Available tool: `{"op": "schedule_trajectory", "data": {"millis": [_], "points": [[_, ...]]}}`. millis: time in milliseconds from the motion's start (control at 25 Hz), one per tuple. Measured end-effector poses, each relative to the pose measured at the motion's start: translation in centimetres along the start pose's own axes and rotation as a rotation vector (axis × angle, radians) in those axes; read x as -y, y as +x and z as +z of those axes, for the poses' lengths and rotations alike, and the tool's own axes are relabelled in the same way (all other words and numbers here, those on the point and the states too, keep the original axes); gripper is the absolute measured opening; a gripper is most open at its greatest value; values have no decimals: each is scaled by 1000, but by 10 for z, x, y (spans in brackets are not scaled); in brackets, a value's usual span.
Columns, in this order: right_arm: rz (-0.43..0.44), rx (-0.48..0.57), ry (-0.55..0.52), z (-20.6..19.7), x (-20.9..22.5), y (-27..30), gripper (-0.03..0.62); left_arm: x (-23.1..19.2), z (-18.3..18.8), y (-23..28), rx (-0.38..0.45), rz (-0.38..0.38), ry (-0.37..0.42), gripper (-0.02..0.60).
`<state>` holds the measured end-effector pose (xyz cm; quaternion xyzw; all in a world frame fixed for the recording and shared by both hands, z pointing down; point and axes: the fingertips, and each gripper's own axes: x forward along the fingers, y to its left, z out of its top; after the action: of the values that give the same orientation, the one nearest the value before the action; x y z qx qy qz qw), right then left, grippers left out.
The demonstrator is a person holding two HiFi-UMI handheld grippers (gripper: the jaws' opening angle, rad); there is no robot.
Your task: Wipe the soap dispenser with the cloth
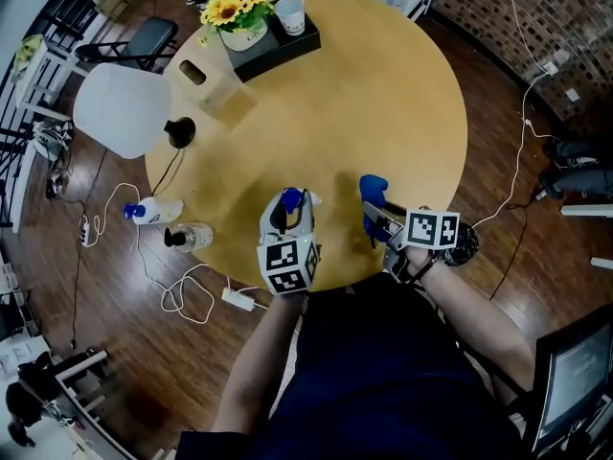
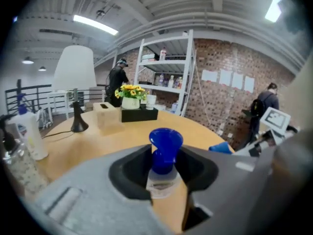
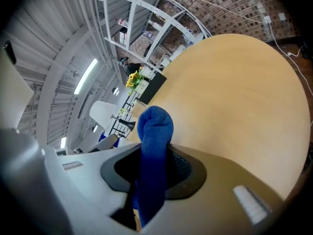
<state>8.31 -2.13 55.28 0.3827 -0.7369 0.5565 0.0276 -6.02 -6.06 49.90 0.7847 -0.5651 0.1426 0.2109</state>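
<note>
Left gripper [image 2: 164, 169] clamped on soap dispenser [image 2: 165, 148] neck, pump uppermost, above table [image 1: 402, 94] 6 o'clock edge. Right gripper [image 3: 154, 175] pinches blue cloth [image 3: 155, 131]. Dispenser lies 9 o'clock from cloth, near, apart

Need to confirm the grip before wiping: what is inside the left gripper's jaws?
The soap dispenser: its blue pump head and clear neck stand clamped between the jaws of the left gripper. The bottle's body below is covered by the gripper.
</note>
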Motion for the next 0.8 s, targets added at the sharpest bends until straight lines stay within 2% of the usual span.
{"op": "schedule_trajectory", "data": {"millis": [40, 120, 200, 280, 320, 440, 520, 640, 800], "points": [[11, -14, -11, -1, -2, 3, 115, -1, -1, -6, 37, -59, 34, 141], [32, -50, -43, -3, -8, 9, 115, 3, -8, -22, 85, -174, 159, 141], [47, -84, -69, -6, -14, 17, 115, 11, -20, -41, 83, -264, 317, 142], [54, -108, -76, -11, -19, 23, 115, 10, -39, -58, 49, -299, 418, 143], [55, -116, -75, -15, -21, 27, 115, 5, -48, -64, 29, -300, 430, 143], [54, -141, -90, -25, -28, 38, 115, -10, -67, -73, -16, -291, 381, 142], [57, -174, -155, -34, -39, 47, 115, -13, -73, -74, -30, -294, 376, 141], [89, -246, -359, -50, -72, 67, 115, -14, -80, -74, -59, -312, 409, 140], [168, -300, -776, -72, -130, 99, 114, -14, -81, -74, -82, -330, 405, 140]]}}
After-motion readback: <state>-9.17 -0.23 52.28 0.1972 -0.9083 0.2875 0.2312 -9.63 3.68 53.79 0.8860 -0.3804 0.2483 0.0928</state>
